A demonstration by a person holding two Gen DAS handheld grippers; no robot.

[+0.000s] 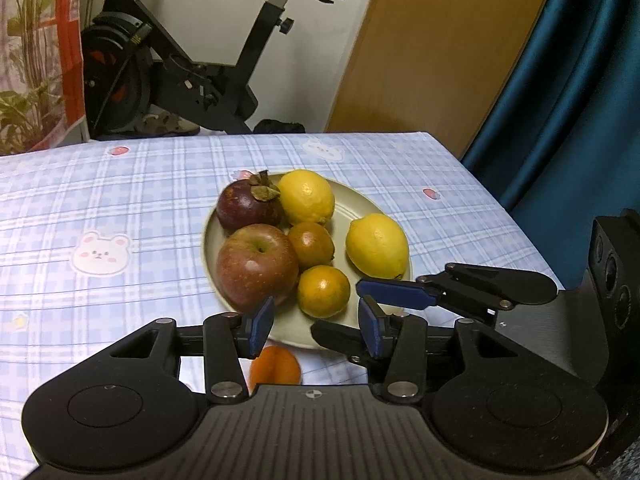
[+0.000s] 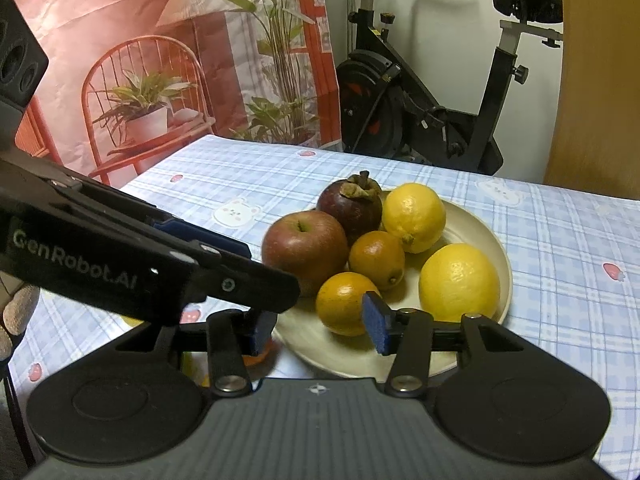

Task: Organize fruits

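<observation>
A cream plate [image 1: 360, 204] on the checked tablecloth holds a mangosteen [image 1: 246, 206], a red apple [image 1: 256, 266], two lemons [image 1: 307, 196] [image 1: 377, 245] and two small oranges [image 1: 311, 245] [image 1: 323, 291]. My left gripper [image 1: 316, 330] hangs open over the plate's near rim with nothing between its blue pads. The right gripper's blue pad [image 1: 396, 294] reaches in from the right, beside the nearest orange. In the right wrist view my right gripper [image 2: 320, 328] is open just in front of that orange [image 2: 344, 304], not pressing on it. One more orange fruit [image 1: 275, 368] lies on the cloth in front of the plate.
An exercise bike [image 1: 168, 68] stands behind the table's far edge, beside a printed plant backdrop [image 2: 160, 60], a wooden panel [image 1: 432, 48] and a blue curtain [image 1: 568, 92]. The left gripper's black body [image 2: 120, 264] crosses the right wrist view. A gloved hand [image 2: 16, 312] shows at its left edge.
</observation>
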